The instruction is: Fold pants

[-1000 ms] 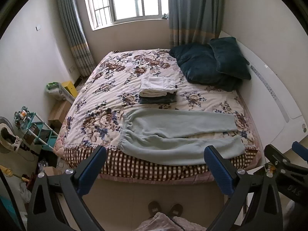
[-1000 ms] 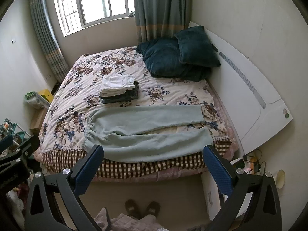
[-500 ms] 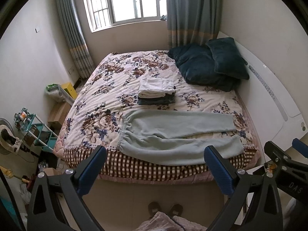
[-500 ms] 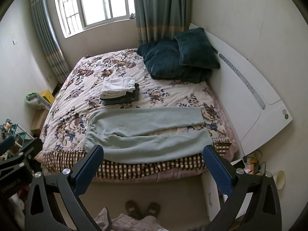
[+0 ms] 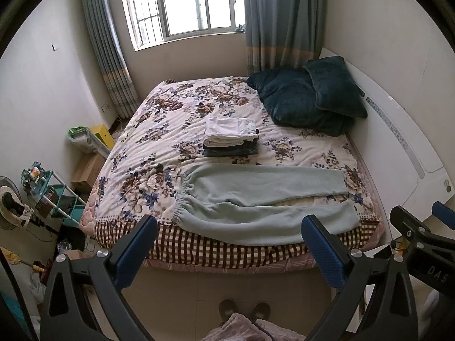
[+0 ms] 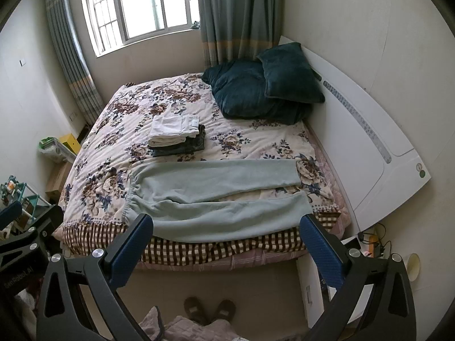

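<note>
Pale green pants [image 5: 256, 199] lie spread flat along the near edge of the floral bed [image 5: 159, 142], waistband to the left, both legs running right. They also show in the right wrist view [image 6: 216, 196]. My left gripper [image 5: 227, 236] is open and empty, held in the air before the bed's edge. My right gripper [image 6: 226, 236] is open and empty too, at about the same height. Neither touches the pants.
A stack of folded clothes [image 5: 230, 136] sits mid-bed beyond the pants. Dark teal pillows [image 5: 307, 99] lean at the white headboard [image 5: 403, 147] on the right. A teal shelf cart [image 5: 54, 196] and boxes stand at the left. Slippers [image 5: 244, 309] are on the floor below.
Both cameras have tilted or risen slightly, so the bed and pants sit a little lower in view. Both grippers stay open. The pants have not moved.
</note>
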`<control>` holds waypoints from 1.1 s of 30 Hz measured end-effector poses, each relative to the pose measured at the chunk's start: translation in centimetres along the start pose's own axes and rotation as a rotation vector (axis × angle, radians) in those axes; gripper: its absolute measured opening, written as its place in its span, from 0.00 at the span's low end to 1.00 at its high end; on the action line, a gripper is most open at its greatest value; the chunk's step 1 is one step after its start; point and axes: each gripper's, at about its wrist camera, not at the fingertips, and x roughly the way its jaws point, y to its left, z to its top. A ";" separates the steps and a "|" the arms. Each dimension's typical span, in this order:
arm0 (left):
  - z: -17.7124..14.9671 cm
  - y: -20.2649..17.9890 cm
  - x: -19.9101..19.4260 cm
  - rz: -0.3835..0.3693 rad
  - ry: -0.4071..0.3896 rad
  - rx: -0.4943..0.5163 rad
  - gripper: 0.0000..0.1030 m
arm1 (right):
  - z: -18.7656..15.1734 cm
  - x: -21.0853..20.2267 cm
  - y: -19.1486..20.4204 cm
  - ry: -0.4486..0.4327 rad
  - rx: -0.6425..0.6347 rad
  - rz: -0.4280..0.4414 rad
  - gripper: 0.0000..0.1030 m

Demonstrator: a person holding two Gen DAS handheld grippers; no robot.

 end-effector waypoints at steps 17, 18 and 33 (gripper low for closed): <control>-0.2 -0.1 -0.1 0.000 -0.002 0.002 1.00 | -0.3 0.0 0.1 0.000 0.004 0.002 1.00; -0.2 -0.1 -0.2 -0.001 -0.001 0.002 1.00 | -0.2 0.0 0.1 0.000 0.003 0.003 1.00; -0.2 0.0 -0.2 -0.006 0.006 -0.007 1.00 | -0.2 -0.3 0.1 0.001 0.009 0.013 1.00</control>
